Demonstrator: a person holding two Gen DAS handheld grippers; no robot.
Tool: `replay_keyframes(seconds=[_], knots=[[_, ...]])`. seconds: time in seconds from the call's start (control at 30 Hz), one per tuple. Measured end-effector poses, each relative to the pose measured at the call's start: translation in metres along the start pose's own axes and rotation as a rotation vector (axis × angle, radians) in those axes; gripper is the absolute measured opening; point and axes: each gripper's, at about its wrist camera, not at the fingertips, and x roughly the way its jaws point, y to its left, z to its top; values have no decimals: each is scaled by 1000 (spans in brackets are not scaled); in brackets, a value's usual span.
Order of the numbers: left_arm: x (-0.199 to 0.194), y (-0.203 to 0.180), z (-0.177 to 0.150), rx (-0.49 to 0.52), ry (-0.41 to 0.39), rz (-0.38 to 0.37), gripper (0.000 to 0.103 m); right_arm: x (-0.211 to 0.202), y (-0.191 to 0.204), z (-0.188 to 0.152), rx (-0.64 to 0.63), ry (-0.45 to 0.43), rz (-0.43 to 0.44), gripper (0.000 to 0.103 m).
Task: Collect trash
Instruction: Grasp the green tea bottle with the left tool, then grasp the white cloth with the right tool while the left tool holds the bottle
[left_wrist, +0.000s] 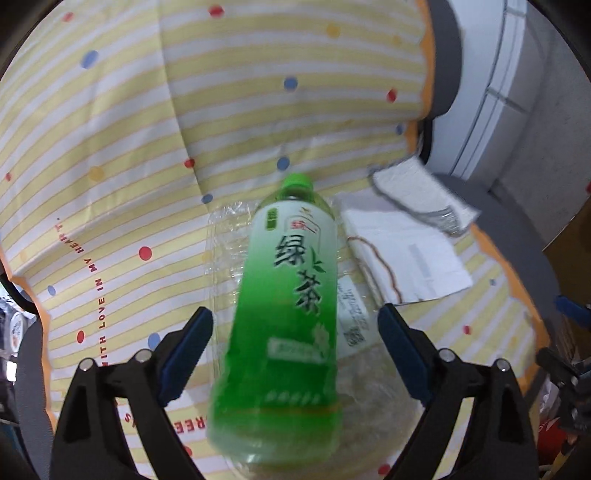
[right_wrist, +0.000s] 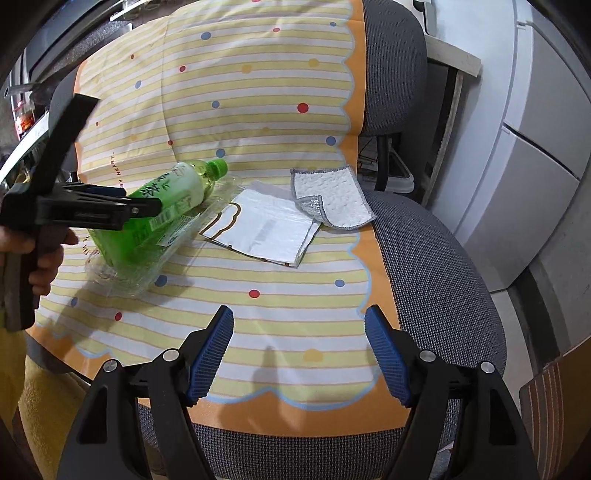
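Striped yellow-and-white cloth (right_wrist: 280, 122) with coloured dots and an orange scalloped border covers the seat and back of a grey mesh office chair (right_wrist: 439, 266); white cabinets stand behind it at the right.

On the seat part of the cloth lies a green tea bottle (left_wrist: 288, 295) with a green cap, tilted and resting on top of a clear plastic container (right_wrist: 136, 273) (crumpled, see-through, with a white printed label on it). In the right wrist view the bottle (right_wrist: 162, 210) points its cap toward the chair back. Just beside the container, toward the chair's right side, lies a flat white packet (right_wrist: 266, 229) with a brown looping outline printed on it. A white cloth with grey edging (right_wrist: 332, 199) lies on the packet's far corner, one of its own corners folded over.

The left gripper (left_wrist: 295, 350) is above the bottle, its blue-padded jaws standing wide on either side of the bottle's body; the pads do not press on it, and a gap shows on each side. From the right wrist view this gripper (right_wrist: 147, 205) reaches in from the left, held by a hand (right_wrist: 40, 254) on its handle.

The right gripper (right_wrist: 299, 350) hangs over the front part of the seat cloth with its jaws spread and nothing between them, well apart from the bottle and the packet.
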Motion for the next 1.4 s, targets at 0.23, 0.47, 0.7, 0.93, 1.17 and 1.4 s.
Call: replay_keyframes(seconds=[0.23, 0.47, 0.7, 0.93, 1.17, 1.4], knots=[[23, 5, 5, -54, 78, 34, 55, 9, -4, 5, -5, 2, 8, 74], [-23, 11, -21, -106, -86, -7, 54, 14, -9, 12, -8, -1, 8, 74], [-74, 10, -60, -177, -177, -11, 55, 34, -13, 33, -39, -6, -16, 74], [-65, 5, -62, -196, -166, 11, 55, 84, -17, 70, -60, 8, -11, 70], [-58, 11, -58, -211, -156, 24, 55, 132, -14, 94, -127, 76, -51, 50], [-63, 8, -60, -215, -160, 31, 55, 123, -11, 98, -139, 27, -69, 6]])
